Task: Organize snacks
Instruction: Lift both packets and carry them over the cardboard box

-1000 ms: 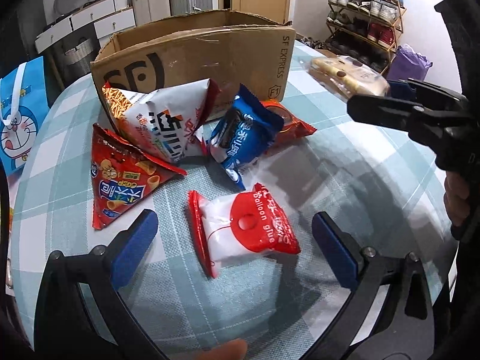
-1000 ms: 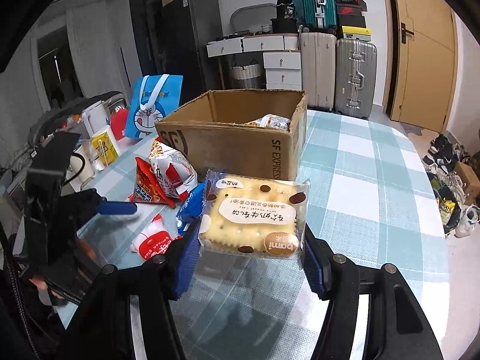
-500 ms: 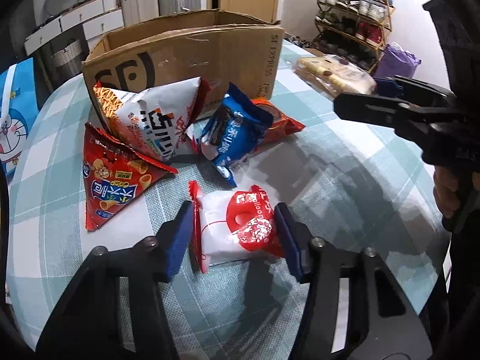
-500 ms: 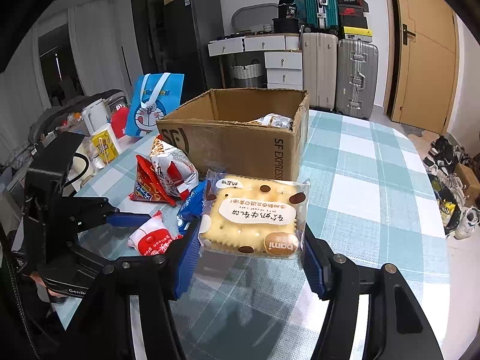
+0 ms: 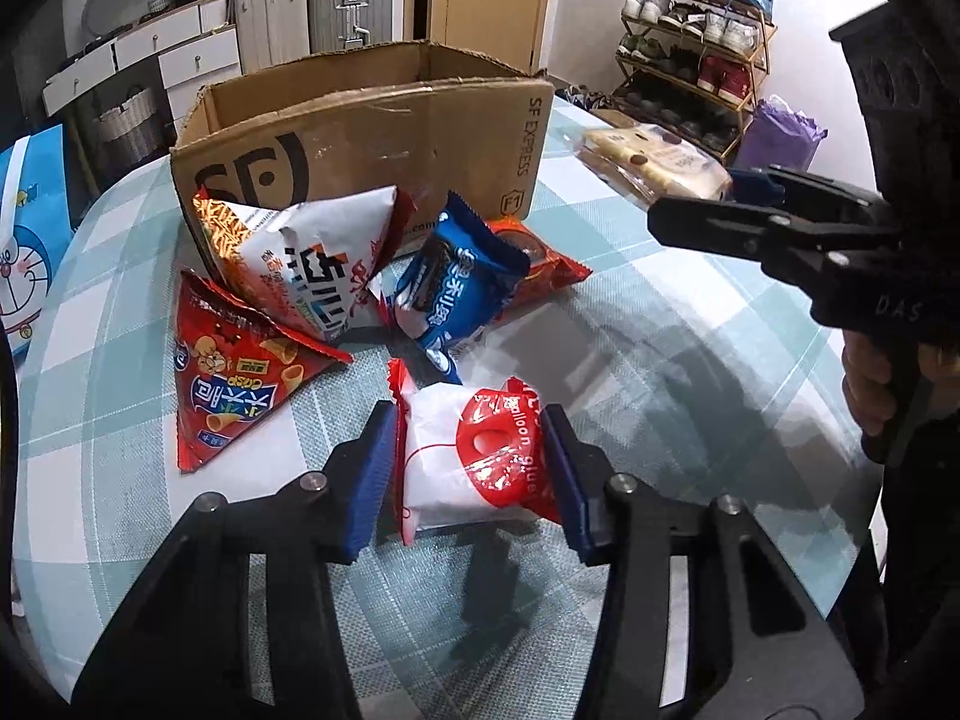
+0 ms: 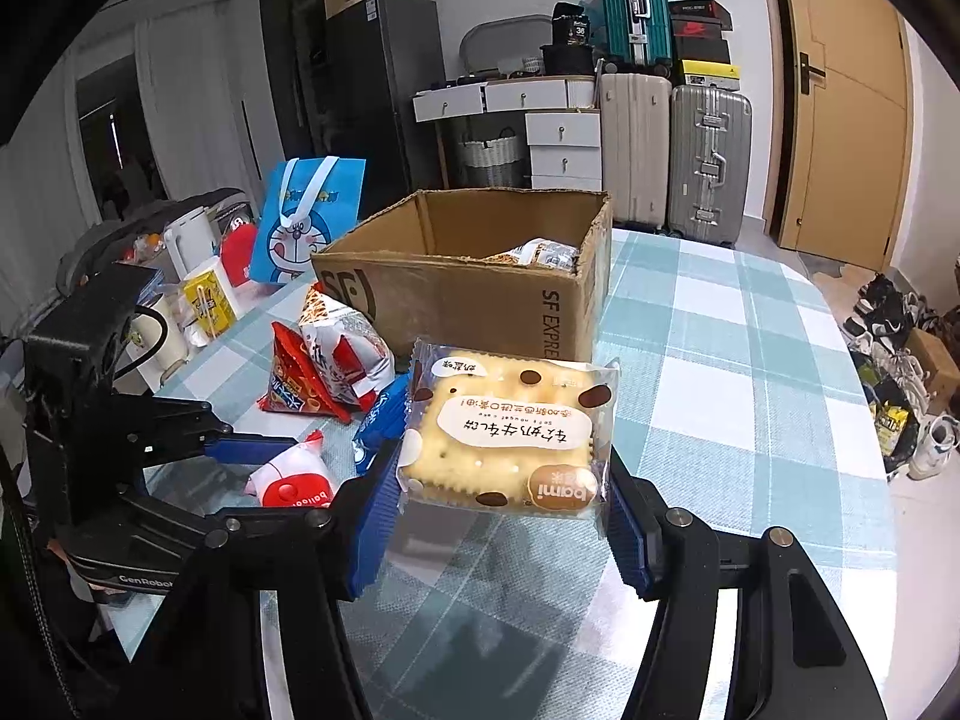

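Note:
A red and white snack pack [image 5: 444, 462] sits between the blue pads of my left gripper [image 5: 467, 441]. The jaws are closing and both pads press its sides, crumpling the wrapper just above the checked tablecloth. My right gripper [image 6: 501, 468] is shut on a clear-wrapped biscuit pack [image 6: 504, 426], held in the air in front of the open cardboard box [image 6: 456, 294]. One snack bag [image 6: 540, 252] lies inside the box. In front of the box [image 5: 372, 138] lie a white triangular bag [image 5: 312, 258], a red triangular bag [image 5: 234, 384], a blue pack [image 5: 456, 288] and an orange-red pack [image 5: 540, 264].
The round table [image 6: 720, 360] has a teal and white checked cloth. A blue cartoon bag [image 6: 306, 222], a white kettle [image 6: 192, 240] and cups crowd its left edge. Suitcases and drawers stand behind it, and a shoe rack [image 5: 690, 30] stands to the right.
My left gripper's wide-open jaws have come together on the red and white pack, which now looks squeezed. The right gripper and its biscuit pack have stayed put.

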### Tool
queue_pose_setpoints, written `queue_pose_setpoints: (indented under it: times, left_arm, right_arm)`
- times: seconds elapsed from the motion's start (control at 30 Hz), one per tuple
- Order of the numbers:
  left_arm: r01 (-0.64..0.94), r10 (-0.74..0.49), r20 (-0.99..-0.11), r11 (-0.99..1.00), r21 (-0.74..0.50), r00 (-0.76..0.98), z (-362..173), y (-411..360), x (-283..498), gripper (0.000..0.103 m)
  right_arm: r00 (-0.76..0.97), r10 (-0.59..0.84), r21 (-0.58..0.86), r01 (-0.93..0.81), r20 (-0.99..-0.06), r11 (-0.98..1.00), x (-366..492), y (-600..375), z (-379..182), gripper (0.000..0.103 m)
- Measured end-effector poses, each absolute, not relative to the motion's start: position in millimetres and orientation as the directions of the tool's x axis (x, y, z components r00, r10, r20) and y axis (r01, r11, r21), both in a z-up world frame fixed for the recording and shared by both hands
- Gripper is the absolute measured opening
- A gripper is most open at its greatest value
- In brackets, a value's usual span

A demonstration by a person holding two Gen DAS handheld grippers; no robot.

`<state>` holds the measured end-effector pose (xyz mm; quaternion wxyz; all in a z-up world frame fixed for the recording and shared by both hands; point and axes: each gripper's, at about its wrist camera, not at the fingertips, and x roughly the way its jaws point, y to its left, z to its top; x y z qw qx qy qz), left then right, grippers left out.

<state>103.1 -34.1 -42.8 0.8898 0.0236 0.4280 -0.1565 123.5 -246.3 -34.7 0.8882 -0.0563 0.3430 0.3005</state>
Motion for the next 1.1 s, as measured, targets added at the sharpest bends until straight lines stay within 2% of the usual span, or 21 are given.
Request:
queue_pose_setpoints:
  times: [0.63,1.1]
  left_arm:
    - [0.264,-0.309,-0.649,0.95,-0.17,0.695,14.4,3.4,77.6,0.045]
    - [0.226,-0.297,-0.613,0.955,-0.192,0.732,34.0,23.3,67.9,0.045]
  right_arm:
    - [0.62,0.527,0.147,-0.557,-0.581,0.818,119.5,-257.1,-21.6,0.062]
    - [0.627,0.53,0.153,-0.553,-0.571,0.819,118.2,-257.1,-18.8,0.062]
